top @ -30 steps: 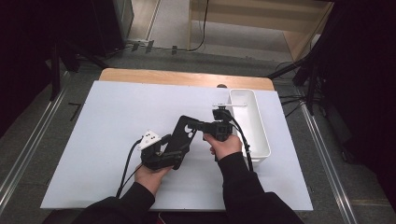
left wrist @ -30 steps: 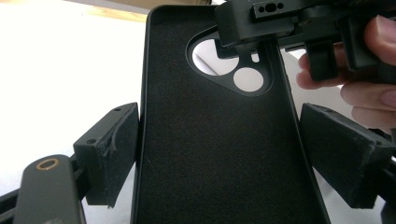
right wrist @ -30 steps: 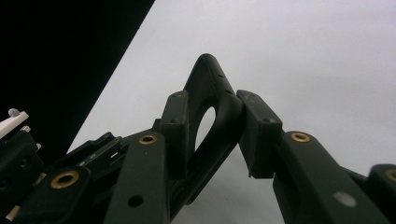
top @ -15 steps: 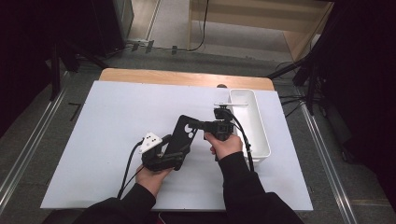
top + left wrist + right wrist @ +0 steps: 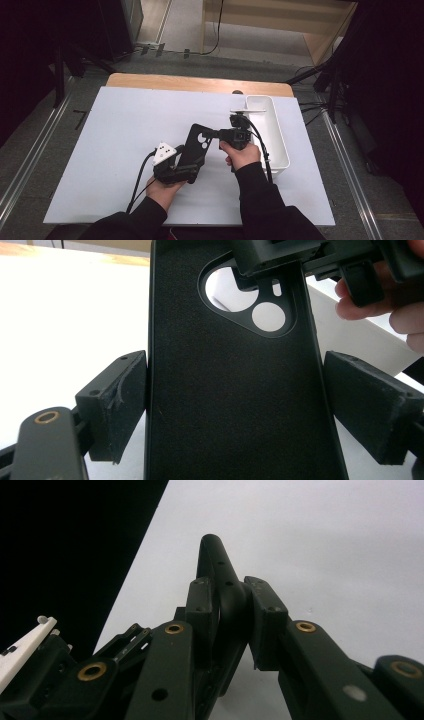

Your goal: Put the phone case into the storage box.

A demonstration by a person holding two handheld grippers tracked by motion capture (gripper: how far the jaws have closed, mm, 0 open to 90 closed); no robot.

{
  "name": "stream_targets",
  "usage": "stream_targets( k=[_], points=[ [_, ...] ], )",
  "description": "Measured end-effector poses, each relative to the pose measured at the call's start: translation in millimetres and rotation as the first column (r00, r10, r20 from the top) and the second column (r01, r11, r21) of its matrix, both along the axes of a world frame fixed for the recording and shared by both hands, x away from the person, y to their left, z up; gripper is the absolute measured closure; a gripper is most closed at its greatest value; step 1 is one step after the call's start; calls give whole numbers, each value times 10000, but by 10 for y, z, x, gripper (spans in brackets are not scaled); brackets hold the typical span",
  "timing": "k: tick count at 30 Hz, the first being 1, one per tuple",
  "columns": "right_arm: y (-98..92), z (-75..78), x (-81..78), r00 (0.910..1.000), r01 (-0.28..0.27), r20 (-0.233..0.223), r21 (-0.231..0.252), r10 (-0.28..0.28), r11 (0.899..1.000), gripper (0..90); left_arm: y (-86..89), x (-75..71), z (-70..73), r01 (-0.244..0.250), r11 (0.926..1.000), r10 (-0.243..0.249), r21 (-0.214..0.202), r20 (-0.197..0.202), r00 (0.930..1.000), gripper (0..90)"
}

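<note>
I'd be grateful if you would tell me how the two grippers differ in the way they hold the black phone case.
The left gripper spans the phone case across its full width, jaws wide apart; the right gripper pinches the case's thin edge, jaws nearly together. The left gripper holds the case's lower part, the right gripper its upper end beside the camera cutout. The left gripper carries a pale three-cornered plate; the right gripper shows none. Both are shut on the case.

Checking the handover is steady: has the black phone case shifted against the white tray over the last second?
No. The phone case sits at the same spot left of the white tray, held by both grippers.
</note>
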State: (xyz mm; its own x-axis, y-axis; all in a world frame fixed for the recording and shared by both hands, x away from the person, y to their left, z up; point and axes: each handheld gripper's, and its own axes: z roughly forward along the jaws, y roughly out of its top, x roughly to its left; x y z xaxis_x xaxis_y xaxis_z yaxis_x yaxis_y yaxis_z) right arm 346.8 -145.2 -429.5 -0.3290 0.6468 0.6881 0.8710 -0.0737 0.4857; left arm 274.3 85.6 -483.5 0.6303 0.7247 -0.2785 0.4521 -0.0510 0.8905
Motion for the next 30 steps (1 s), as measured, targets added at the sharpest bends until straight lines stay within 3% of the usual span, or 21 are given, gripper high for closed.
stream_targets(
  k=[3, 6, 11, 14, 22, 26, 30],
  points=[
    [-8, 16, -2, 10000, -33, 33, 50, 33, 10000, 730, -5, 5, 8, 58, 9999, -59, 118, 102, 9999, 129],
    [5, 46, -15, 10000, -81, 26, 77, 81, 9999, 736, -9, 25, 11, 197, 9997, -195, 116, -187, 9996, 126],
    [30, 83, -37, 9997, -210, 78, 28, 210, 9998, 744, -31, 33, 18, 424, 9988, -418, 249, -216, 9989, 103],
    [41, 85, -37, 9994, -228, 268, -264, 235, 9994, 744, -25, 36, 34, 389, 9990, -384, 202, -212, 9990, 46],
    [-1, 115, -37, 9986, -148, 497, -484, 172, 9987, 744, 26, 82, 87, 574, 9983, -569, 42, -726, 9957, 37],
    [-27, 155, -48, 9960, 11, 892, -923, 72, 9957, 744, 49, 130, 109, 945, 9955, -941, -33, -1370, 9861, 39],
    [-68, 192, -55, 9945, 161, 1045, -976, -59, 9951, 744, 88, 156, 131, 1087, 9936, -1125, -323, -1632, 9802, 52]
  ],
)
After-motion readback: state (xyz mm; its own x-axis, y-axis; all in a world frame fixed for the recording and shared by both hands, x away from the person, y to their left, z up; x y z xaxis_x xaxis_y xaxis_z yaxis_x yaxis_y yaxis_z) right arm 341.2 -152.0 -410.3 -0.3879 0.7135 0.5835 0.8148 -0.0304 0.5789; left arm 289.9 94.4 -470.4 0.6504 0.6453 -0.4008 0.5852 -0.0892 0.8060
